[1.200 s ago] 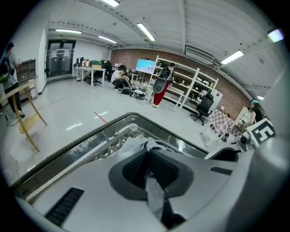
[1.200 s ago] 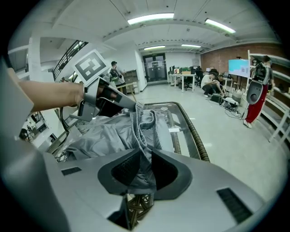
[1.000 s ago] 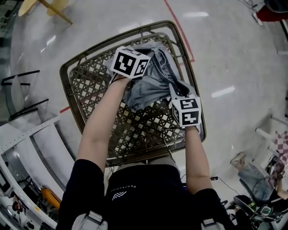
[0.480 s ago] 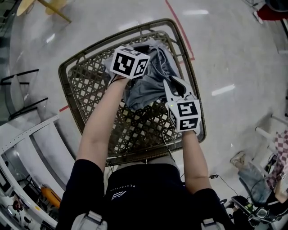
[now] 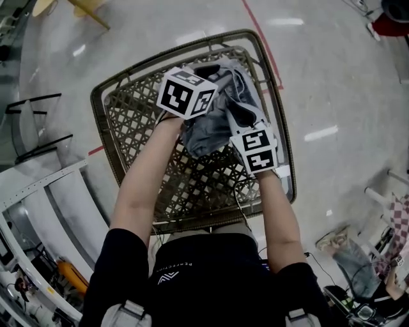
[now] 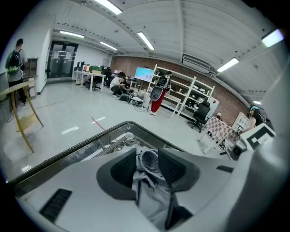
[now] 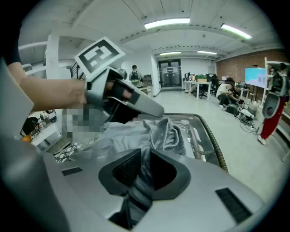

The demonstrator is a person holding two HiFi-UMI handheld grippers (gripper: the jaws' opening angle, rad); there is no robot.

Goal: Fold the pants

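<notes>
In the left gripper view, the left hand-held gripper (image 6: 148, 158) has just been opening its jaws. They stand partly apart, and a bunched fold of the grey pants (image 6: 152, 199), with what looks like the elastic waistband, sits loosely between the pads above the far rim of the woven bench (image 6: 78, 144).

In the right gripper view, the right hand-held gripper (image 7: 144, 167) is nipped tight on a fold of the same cloth. The rest is heaped on the bench's far half.

In the head view, the pants are a crumpled mound toward the bench's far corner, not yet flat or folded.

The risk lies on the slack side: if the waistband slips free before a fresh grip is made, the cloth hangs from the right alone and bunches further. The raised rim could also catch a dragged leg.

A thin cable (image 5: 238, 198) crosses the bench's near side and may tangle. A white shelf frame (image 5: 38, 204) stands left of the bench and a wooden stand (image 5: 77, 9) beyond it, both well apart from the pants.
</notes>
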